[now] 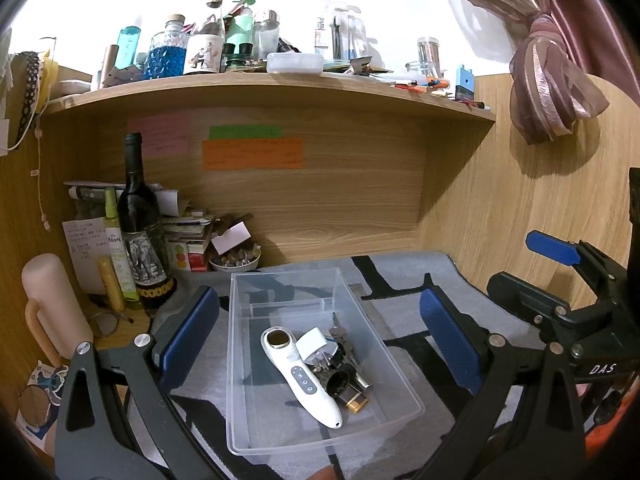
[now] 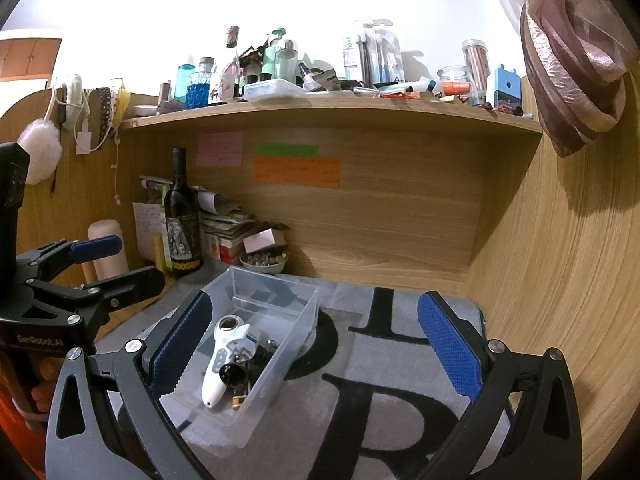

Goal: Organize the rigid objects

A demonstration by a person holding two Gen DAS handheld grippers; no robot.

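Note:
A clear plastic bin (image 1: 240,360) (image 2: 296,332) sits on the grey patterned mat. Inside it lie a white handheld device (image 1: 304,380) (image 2: 220,364), a white plug adapter (image 1: 316,344), a bunch of keys (image 1: 338,336) and a small black and gold cylinder (image 1: 348,392) (image 2: 236,376). My left gripper (image 1: 320,336) is open, its blue pads on either side of the bin, holding nothing. My right gripper (image 2: 316,348) is open too, over the mat with the bin near its left pad. Each gripper shows at the edge of the other's view.
A dark wine bottle (image 1: 140,224) (image 2: 182,220), a pink mug (image 1: 52,304), a stack of books and a bowl of small items (image 1: 236,260) crowd the back left. A cluttered shelf (image 1: 280,88) runs overhead. Wooden walls close the back and right.

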